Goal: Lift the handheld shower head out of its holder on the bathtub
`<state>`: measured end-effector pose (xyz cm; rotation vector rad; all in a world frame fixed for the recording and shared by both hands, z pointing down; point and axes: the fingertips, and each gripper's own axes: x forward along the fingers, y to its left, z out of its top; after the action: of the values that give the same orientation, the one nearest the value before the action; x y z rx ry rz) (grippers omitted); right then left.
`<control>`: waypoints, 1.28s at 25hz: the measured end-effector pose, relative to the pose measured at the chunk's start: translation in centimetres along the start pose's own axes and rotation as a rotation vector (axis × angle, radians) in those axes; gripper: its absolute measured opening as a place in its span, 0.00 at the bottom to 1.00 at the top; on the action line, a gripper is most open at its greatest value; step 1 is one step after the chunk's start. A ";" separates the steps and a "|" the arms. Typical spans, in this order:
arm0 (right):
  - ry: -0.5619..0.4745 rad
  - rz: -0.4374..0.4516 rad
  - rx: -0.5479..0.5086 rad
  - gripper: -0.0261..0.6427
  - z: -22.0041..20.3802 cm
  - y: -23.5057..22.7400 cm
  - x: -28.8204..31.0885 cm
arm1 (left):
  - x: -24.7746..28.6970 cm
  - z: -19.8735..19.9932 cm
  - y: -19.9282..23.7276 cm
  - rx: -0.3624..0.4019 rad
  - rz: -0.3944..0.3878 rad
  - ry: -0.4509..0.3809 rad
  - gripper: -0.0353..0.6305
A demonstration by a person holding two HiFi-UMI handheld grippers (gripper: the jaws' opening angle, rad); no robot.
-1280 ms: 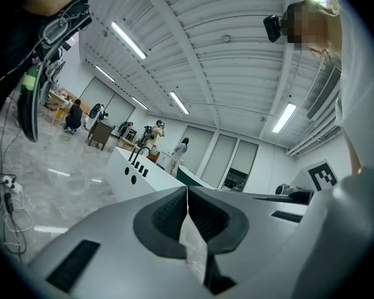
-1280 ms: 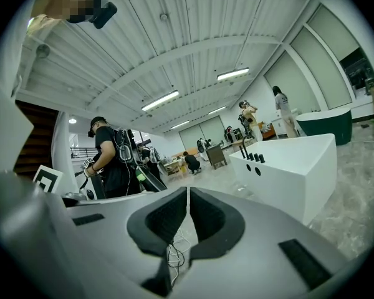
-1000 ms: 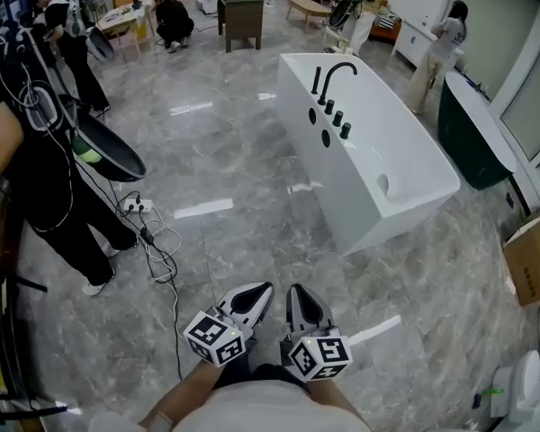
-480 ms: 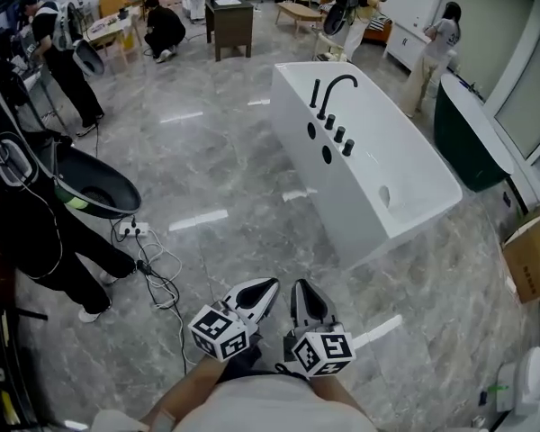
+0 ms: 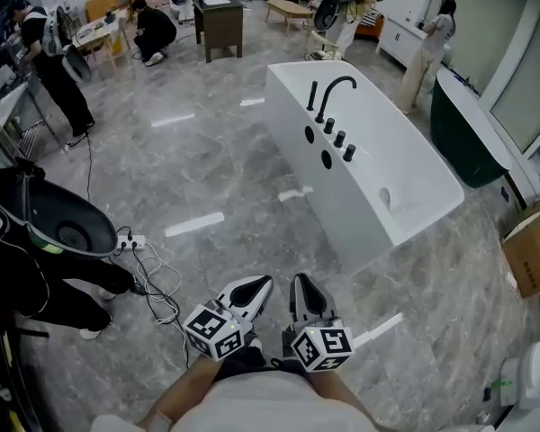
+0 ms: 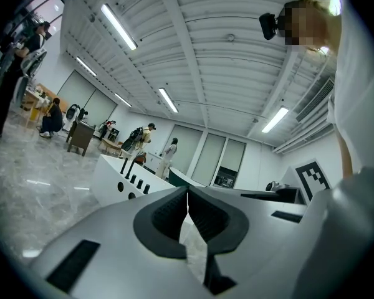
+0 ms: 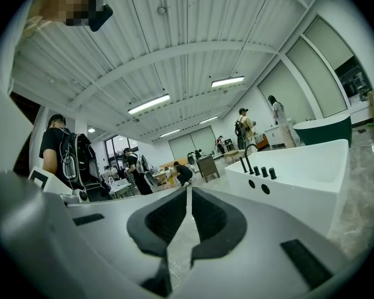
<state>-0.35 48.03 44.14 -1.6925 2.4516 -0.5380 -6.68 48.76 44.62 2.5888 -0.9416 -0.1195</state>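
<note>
Plainly, the only change over the last second is one of approach. In the head view the white bathtub (image 5: 328, 207) has drifted down the frame toward the viewer. The person in black with the dark basin (image 5: 67, 232) has slipped toward the left edge. The left gripper (image 5: 259, 286) and right gripper (image 5: 301, 286) have kept their place low in the frame, side by side over the grey marble floor (image 5: 225, 169), so they are being carried forward together.

Neither gripper is ready to take anything. The left gripper's fingers (image 6: 174, 213) are pressed together with nothing between them, and the right gripper's fingers (image 7: 207, 215) are likewise closed and empty. Both gripper views look level across the room at the tub's side wall.

The handheld shower head (image 5: 312, 95) stands upright as a slim black rod in its holder on the tub's rim. It is just beside the arched black faucet (image 5: 336, 90) and ahead of a row of black knobs (image 5: 339, 139). It is untouched and well apart from both grippers.

This looks like the walk-up, with the lift itself not yet begun. The gap to the rim has to close further, and one pair of fingers must spread before reaching around the rod.
</note>
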 end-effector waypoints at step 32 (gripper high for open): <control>0.010 0.011 -0.008 0.08 5.7 -10.1 17.5 | 15.3 4.3 12.0 -0.082 0.040 -0.023 0.07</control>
<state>3.75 27.45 44.26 -1.6824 2.4713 -0.5377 -2.96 29.18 45.99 2.4978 -0.9751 -0.1738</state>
